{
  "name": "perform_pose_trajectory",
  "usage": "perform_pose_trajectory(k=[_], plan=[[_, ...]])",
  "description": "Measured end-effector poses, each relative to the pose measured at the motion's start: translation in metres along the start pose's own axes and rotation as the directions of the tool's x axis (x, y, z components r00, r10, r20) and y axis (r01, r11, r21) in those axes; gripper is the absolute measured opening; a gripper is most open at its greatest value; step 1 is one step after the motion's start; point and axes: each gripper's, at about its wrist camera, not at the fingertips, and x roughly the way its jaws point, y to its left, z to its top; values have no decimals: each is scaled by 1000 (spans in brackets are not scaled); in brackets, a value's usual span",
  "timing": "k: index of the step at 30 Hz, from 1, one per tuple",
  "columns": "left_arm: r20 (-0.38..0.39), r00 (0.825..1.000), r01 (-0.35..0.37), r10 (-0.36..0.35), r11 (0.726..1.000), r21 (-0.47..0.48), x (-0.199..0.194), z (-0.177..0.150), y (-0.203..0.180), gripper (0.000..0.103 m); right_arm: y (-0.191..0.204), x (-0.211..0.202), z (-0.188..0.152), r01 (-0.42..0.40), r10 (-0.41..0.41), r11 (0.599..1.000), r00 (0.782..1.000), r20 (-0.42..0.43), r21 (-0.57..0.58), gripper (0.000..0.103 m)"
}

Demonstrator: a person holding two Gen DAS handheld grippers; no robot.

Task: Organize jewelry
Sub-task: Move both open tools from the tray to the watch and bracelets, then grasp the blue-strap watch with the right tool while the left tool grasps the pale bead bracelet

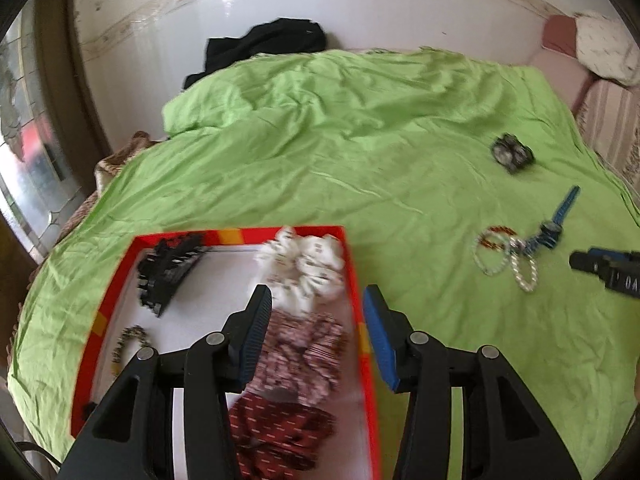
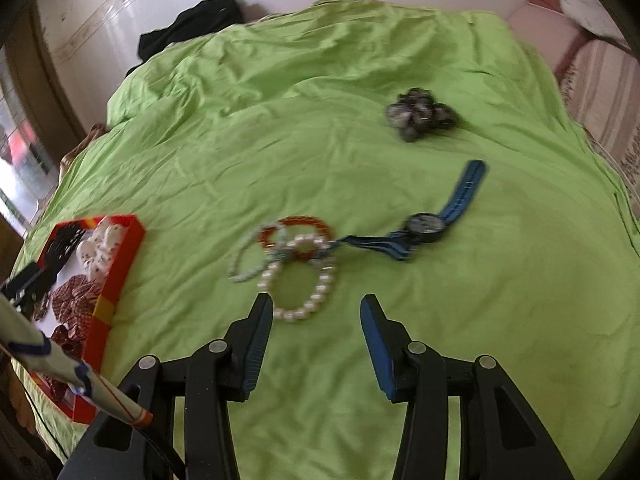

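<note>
A red-rimmed box (image 1: 356, 280) lies on the green bedsheet (image 1: 340, 152) and holds a black hair claw (image 1: 168, 276), a white scrunchie (image 1: 308, 268), a pink patterned scrunchie (image 1: 304, 356), a dark red scrunchie (image 1: 280, 436) and a small beaded bracelet (image 1: 126, 346). My left gripper (image 1: 316, 300) is open and empty above the box's right side. My right gripper (image 2: 316, 308) is open and empty just short of a pearl bracelet (image 2: 304, 280). A red bead bracelet (image 2: 298, 226), a pale bead bracelet (image 2: 248, 264), a blue-strap watch (image 2: 428, 226) and a dark scrunchie (image 2: 418, 114) lie beyond it.
The box also shows at the left of the right wrist view (image 2: 120, 268). A black garment (image 1: 264, 46) lies at the bed's far edge by the white wall. Pink and striped bedding (image 2: 592, 76) and a pillow lie at the far right. A window is at the left.
</note>
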Motion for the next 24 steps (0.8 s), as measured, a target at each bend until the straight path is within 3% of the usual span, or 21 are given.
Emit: perform_pose_trajectory(k=[7,17,24], plan=[[-26,1000,3,-1,997,82,5,-6,-33,47,-45,2,-1,9,-9,996,1000,7,86,54],[-48,995,91,-88,993,73,12,-5,-58,47,-122,15,4,-5,-7,972,999,49,233,54],[-125,965,230,-229,973,-8,35,2,-74,47,-134,37,26,-71,61,966,997,47,250,54]])
